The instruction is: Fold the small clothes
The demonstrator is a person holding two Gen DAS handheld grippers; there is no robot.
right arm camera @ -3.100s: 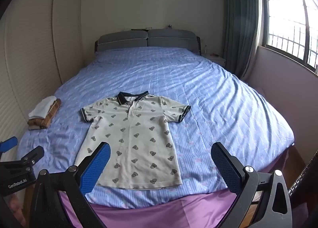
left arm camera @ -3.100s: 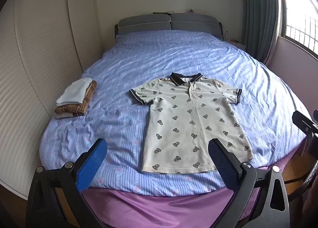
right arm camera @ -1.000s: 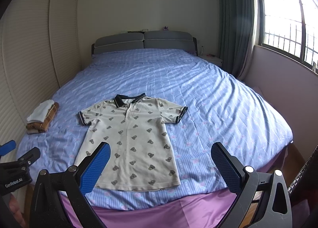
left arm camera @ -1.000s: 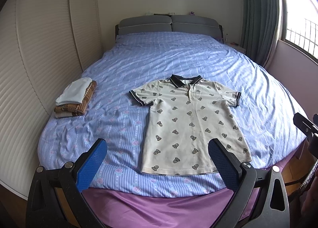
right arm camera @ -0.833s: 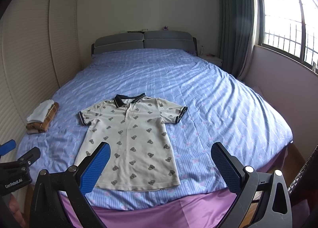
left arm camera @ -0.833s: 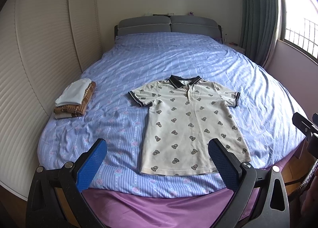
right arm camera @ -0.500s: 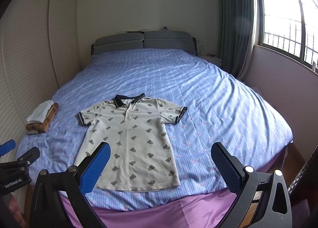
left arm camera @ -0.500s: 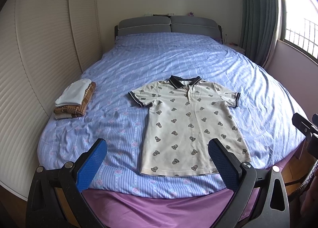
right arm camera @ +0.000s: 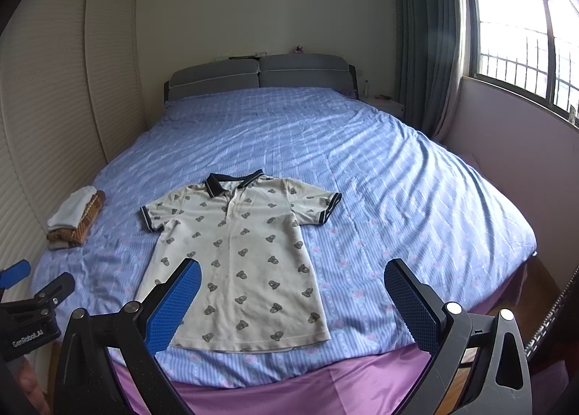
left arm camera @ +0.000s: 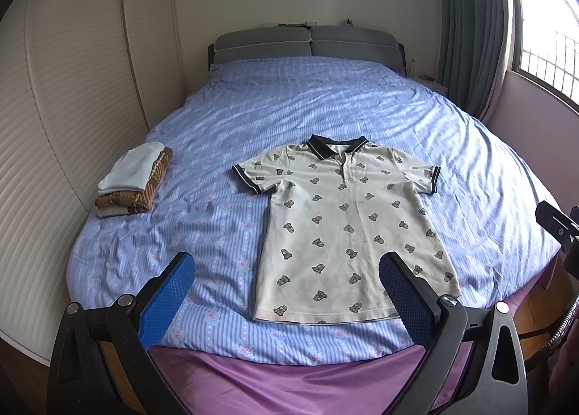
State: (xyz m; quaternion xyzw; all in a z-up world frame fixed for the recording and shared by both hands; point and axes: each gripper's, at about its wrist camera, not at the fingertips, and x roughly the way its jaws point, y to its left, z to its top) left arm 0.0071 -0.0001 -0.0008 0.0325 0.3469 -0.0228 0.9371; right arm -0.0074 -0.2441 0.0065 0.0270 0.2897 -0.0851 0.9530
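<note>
Left wrist view: polo shirt flat on bed

The polo shirt [left arm camera: 347, 219] lies spread near the bed [left arm camera: 362, 107] foot edge. Left gripper [left arm camera: 286, 292] and right gripper [right arm camera: 293, 292] hover above, jaws spread, empty. Folded clothes stack [left arm camera: 134, 179] rests well apart

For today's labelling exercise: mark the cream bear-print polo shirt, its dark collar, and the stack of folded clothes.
Cream bear-print polo shirt [left arm camera: 343, 230], left wrist view, mid-chest.
Dark collar [left arm camera: 327, 145], left wrist view, its left flap.
Stack of folded clothes [right arm camera: 74, 214], right wrist view, white top garment.

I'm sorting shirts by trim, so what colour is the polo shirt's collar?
Dark navy, nearly black, on the cream polo shirt; its collar shows best from the left wrist.
</note>
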